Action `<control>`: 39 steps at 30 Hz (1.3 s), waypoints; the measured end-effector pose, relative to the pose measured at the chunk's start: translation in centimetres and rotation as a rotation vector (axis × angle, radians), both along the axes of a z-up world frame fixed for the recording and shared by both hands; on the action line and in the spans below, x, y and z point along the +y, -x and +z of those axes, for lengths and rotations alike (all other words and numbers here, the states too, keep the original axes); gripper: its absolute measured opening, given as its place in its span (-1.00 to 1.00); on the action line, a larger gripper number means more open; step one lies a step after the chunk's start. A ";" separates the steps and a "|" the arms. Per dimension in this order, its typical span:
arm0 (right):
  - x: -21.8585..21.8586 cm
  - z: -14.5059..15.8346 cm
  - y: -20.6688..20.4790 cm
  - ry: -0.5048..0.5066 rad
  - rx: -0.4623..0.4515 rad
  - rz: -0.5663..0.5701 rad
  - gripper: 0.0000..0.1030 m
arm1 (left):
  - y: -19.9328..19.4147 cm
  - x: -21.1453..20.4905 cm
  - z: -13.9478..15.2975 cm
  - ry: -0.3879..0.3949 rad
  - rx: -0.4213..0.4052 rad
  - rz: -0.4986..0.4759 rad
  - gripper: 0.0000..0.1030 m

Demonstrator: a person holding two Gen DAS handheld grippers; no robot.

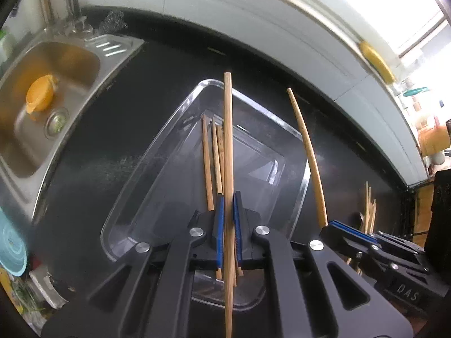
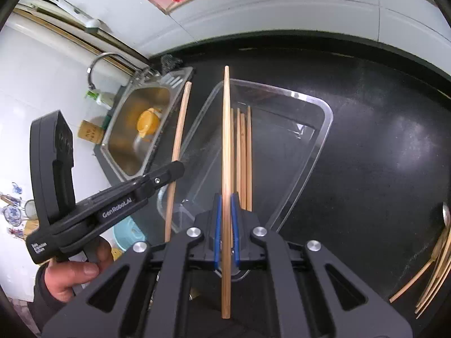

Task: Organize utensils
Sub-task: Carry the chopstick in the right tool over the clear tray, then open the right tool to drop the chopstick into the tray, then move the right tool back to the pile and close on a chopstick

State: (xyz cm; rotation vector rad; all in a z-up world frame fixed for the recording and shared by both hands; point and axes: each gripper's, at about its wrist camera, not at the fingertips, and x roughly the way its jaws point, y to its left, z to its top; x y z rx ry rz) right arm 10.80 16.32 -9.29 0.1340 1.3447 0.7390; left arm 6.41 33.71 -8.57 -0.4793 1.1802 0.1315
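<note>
Bamboo chopsticks (image 2: pixel 431 278) at the right view's 4 o'clock are cut off by the frame edge. Each gripper's jaws are clamped on one chopstick: left gripper (image 1: pixel 228 219) on its chopstick (image 1: pixel 228 140), right gripper (image 2: pixel 226 219) on another (image 2: pixel 226 146), both above the clear tray (image 2: pixel 318 152) on the black desk (image 2: pixel 380 140), where more chopsticks (image 2: pixel 244 152) lie. Legible lettering: "GenRobot.AI", "DAS".

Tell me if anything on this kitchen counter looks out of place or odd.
Mostly tidy. Wooden chopsticks lie side by side in the clear plastic tray. A loose pile of chopsticks remains scattered on the black counter at the right, crossing each other. An orange plastic cup lies in the steel sink.
</note>
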 end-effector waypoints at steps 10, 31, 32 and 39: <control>2.4 -3.0 -1.4 0.061 0.042 0.007 -0.86 | -1.5 0.6 -2.7 -0.015 0.046 -0.021 -0.88; -9.5 0.4 -1.8 0.008 -0.082 -0.220 0.53 | 1.1 0.3 -1.1 -0.180 -0.028 0.018 0.88; -10.9 0.8 -1.5 0.017 -0.097 -0.232 0.53 | 1.2 -0.5 -0.7 -0.194 -0.041 0.005 0.88; -24.6 1.5 3.0 0.162 -0.235 -0.357 0.58 | 1.6 -9.6 1.0 -0.245 -0.144 -0.152 0.88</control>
